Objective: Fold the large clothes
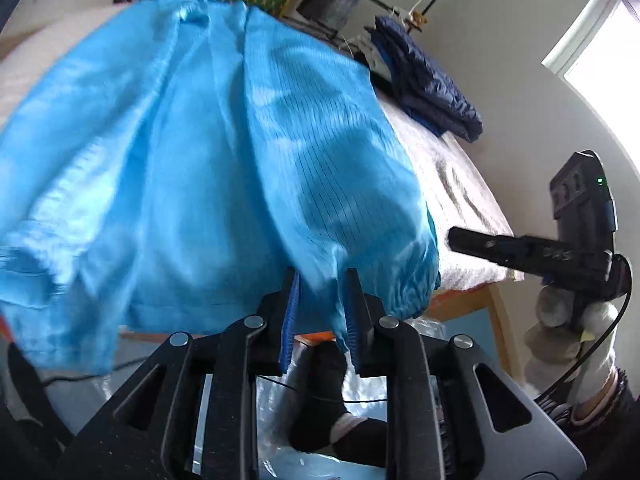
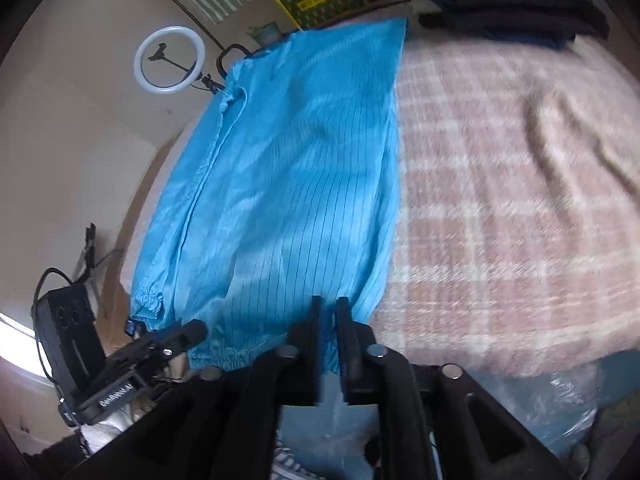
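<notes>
Pink checked blanket (image 2: 500,200) covers a bed in a pale-walled room. The left gripper (image 1: 320,304) points down at the near edge, its blue pads (image 1: 290,320) spread apart. A gathered edge of the bright blue garment (image 1: 200,140) hangs loosely in the gap, against one pad. The right gripper (image 2: 330,320) has its fingers slightly parted, with blue fabric showing through the slit. From the left camera its tip sits just beside the elastic cuff (image 1: 408,296), apart from it, with a gloved hand (image 1: 560,320) on its handle. The thin, pinstriped garment lies lengthwise along the bed's left part, its near end at the edge. Folded dark blue clothes (image 1: 432,88) rest at the far end, and a ring light (image 2: 170,60) stands by the wall.
</notes>
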`<state>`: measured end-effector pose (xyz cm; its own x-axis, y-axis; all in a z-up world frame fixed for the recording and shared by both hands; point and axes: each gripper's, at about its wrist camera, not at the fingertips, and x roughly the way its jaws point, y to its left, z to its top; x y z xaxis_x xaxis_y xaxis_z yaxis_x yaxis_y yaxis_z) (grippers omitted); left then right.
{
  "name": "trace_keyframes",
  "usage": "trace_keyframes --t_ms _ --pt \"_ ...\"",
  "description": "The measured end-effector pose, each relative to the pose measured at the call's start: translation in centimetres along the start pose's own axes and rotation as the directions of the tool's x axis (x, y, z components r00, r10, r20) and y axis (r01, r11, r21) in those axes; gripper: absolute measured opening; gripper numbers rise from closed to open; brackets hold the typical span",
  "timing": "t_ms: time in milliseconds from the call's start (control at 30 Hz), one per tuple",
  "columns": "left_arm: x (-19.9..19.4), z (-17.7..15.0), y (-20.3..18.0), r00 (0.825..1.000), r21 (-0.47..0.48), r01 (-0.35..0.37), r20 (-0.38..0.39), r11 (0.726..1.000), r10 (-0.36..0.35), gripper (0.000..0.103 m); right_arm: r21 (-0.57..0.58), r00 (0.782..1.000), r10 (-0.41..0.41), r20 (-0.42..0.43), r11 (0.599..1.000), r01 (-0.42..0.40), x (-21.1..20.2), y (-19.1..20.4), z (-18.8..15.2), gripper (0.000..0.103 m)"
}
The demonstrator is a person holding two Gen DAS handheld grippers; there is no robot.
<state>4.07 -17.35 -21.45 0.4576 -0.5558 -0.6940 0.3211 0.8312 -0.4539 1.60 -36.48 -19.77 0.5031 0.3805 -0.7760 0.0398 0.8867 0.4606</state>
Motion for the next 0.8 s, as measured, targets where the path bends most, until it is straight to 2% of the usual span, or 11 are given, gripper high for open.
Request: trace_keyframes --t_ms 33,133,200,267,333,400,433,533,667,733,800 --pt "-0.6 -0.2 -0.1 1.000 0.011 -0.009 0.017 1.000 0.009 0.019 -0.002 1.000 0.007 0.017 1.000 -0.007 -0.7 -0.1 0.0 0.048" --pt "-2.7 -0.8 -0.8 0.997 0.039 -0.024 0.081 0.999 0.021 0.019 -0.002 0.997 0.017 0.081 1.000 -0.017 -3.5 -1.0 -0.2 0.049" --pt "-2.9 -0.9 -2.2 0.995 0.084 -0.021 0.099 0.996 0.012 0.020 0.020 0.992 0.028 0.125 0.999 -0.030 -5.2 -2.1 -0.2 0.053" --pt "-2.1 -1.0 -4.2 0.995 0.157 -0.021 0.095 0.987 0.006 0.031 0.054 0.983 0.033 0.182 0.998 -0.044 -6.9 -3.2 -0.1 0.056" --pt "-1.1 -1.1 -6.2 0.997 0.209 -0.005 0.077 0.978 -0.011 0.038 0.086 0.972 0.046 0.230 0.994 -0.068 -8.4 -4.3 -0.2 0.059" --pt "0.1 -1.1 -8.3 0.998 0.266 0.004 0.057 0.964 -0.020 0.053 0.117 0.958 0.054 0.283 0.989 -0.091 -9.9 -5.3 -0.3 0.060" --pt "1.2 -1.1 -9.8 0.999 0.317 0.002 0.039 0.948 -0.015 0.062 0.132 0.950 0.052 0.309 0.986 -0.097 -10.7 -5.9 -0.5 0.060" --pt "3.5 -1.5 -12.8 1.000 0.416 -0.023 0.029 0.909 0.013 0.062 0.174 0.932 0.046 0.361 0.978 -0.115 -12.2 -7.4 -0.8 0.061" --pt "7.7 -1.9 -15.4 0.992 0.521 -0.096 -0.024 0.848 0.127 0.063 0.203 0.926 0.044 0.376 0.971 -0.128 -12.7 -8.6 -0.9 0.061" --pt "8.7 -2.2 -15.1 0.986 0.528 -0.127 -0.029 0.840 0.167 0.063 0.209 0.926 0.043 0.376 0.969 -0.130 -12.9 -9.2 -0.9 0.061" --pt "9.5 -2.1 -14.4 0.981 0.511 -0.141 -0.042 0.848 0.189 0.059 0.214 0.926 0.052 0.373 0.967 -0.141 -12.8 -9.6 -0.7 0.061"
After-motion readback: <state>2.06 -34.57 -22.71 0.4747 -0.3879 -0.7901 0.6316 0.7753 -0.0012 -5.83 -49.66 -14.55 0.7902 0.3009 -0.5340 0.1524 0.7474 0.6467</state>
